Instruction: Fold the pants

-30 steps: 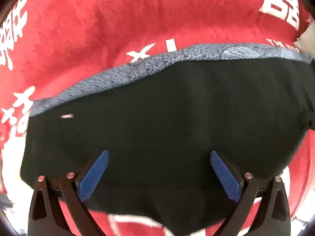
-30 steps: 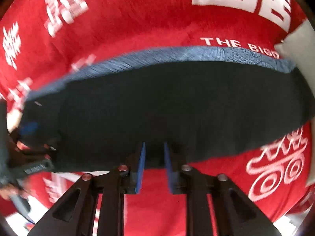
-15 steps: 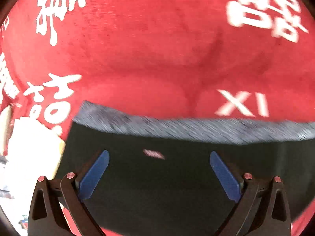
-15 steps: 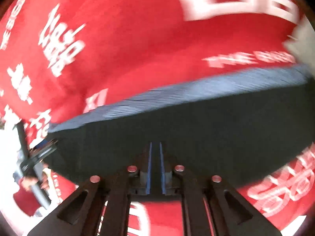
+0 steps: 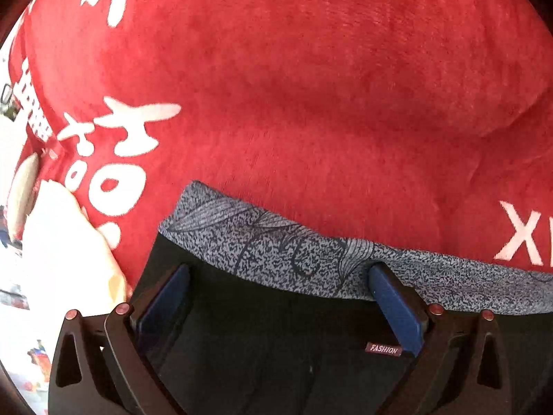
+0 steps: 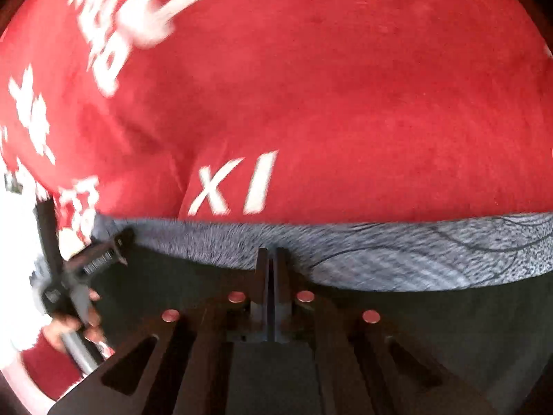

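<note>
Black pants (image 5: 276, 339) with a grey patterned waistband (image 5: 276, 242) lie on a red blanket (image 5: 293, 86). My left gripper (image 5: 276, 287) is open, its blue-padded fingers (image 5: 394, 307) straddling the waistband near the pants' left corner, low over the fabric. A small "FASHION" label (image 5: 383, 348) sits by the right finger. In the right wrist view the pants (image 6: 466, 321) and waistband (image 6: 397, 256) fill the lower half. My right gripper (image 6: 271, 259) is shut at the waistband edge, apparently pinching the pants fabric.
The red blanket (image 6: 328, 86) bears white printed characters and "XI" (image 6: 238, 186). A pale cushion or bag (image 5: 65, 242) lies at the left edge. The left gripper and the hand holding it (image 6: 79, 276) show at the left of the right wrist view.
Both grippers moved forward to the waistband edge. My right gripper closed from a narrow gap to shut. The left gripper shifted toward the pants' left corner and stayed open.
</note>
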Tool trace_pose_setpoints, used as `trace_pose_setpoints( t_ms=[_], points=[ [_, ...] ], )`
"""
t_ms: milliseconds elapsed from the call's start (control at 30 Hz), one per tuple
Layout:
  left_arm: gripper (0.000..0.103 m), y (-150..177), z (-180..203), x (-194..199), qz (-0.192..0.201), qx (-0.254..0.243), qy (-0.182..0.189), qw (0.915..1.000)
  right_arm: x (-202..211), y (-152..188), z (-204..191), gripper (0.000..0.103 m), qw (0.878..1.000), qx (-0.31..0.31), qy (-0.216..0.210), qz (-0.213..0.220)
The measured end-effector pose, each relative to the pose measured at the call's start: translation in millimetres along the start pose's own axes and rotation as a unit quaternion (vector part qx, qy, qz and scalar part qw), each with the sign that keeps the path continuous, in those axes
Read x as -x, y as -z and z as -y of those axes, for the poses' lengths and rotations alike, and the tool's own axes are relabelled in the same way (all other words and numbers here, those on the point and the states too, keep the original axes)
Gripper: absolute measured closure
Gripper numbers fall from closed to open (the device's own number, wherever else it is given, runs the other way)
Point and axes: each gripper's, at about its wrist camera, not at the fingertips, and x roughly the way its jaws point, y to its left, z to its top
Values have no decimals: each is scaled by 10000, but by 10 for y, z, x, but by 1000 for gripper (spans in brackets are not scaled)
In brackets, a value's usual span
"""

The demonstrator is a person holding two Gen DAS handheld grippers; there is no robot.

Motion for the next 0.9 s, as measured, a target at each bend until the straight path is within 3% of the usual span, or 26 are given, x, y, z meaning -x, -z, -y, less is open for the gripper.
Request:
trace_pose_setpoints(
  t_ms=[67, 133, 233, 300, 433, 533, 700, 767, 900],
  points=[
    [0, -10, 28, 86, -38, -112, -20, 9999, 226, -39, 183, 97, 9986, -258, 421, 188],
    [0, 34, 113, 328, 36, -286, 222, 9993, 498, -33, 374, 94, 9966, -467, 594, 331],
    [0, 197, 466, 745, 293, -838, 665, 9938, 1030, 28, 779, 73, 9907, -549, 1047, 680],
    [0, 340, 788, 975, 423, -1218, 939, 9872, 1389, 81, 1148, 68, 9810, -606, 1618, 883],
    [0, 694, 1636, 1360, 489, -1853, 1545, 9692, 1863, 181, 1944, 68, 9619, -1079, 2303, 1000],
    [0, 846, 2064, 1424, 331, -1962, 1714, 9649, 2079, 232, 2391, 68, 9520, -1360, 2532, 1052],
    [0, 1065, 2405, 1376, 85, -2055, 1572, 9659, 2123, 334, 2860, 71, 9514, -1412, 2634, 745],
    [0, 1073, 2355, 1347, 27, -1775, 1702, 9693, 2134, 345, 2963, 71, 9545, -1288, 2550, 853],
    [0, 1077, 2359, 1346, 26, -1744, 1658, 9706, 2128, 253, 2929, 71, 9529, -947, 2748, 867]
  ],
)
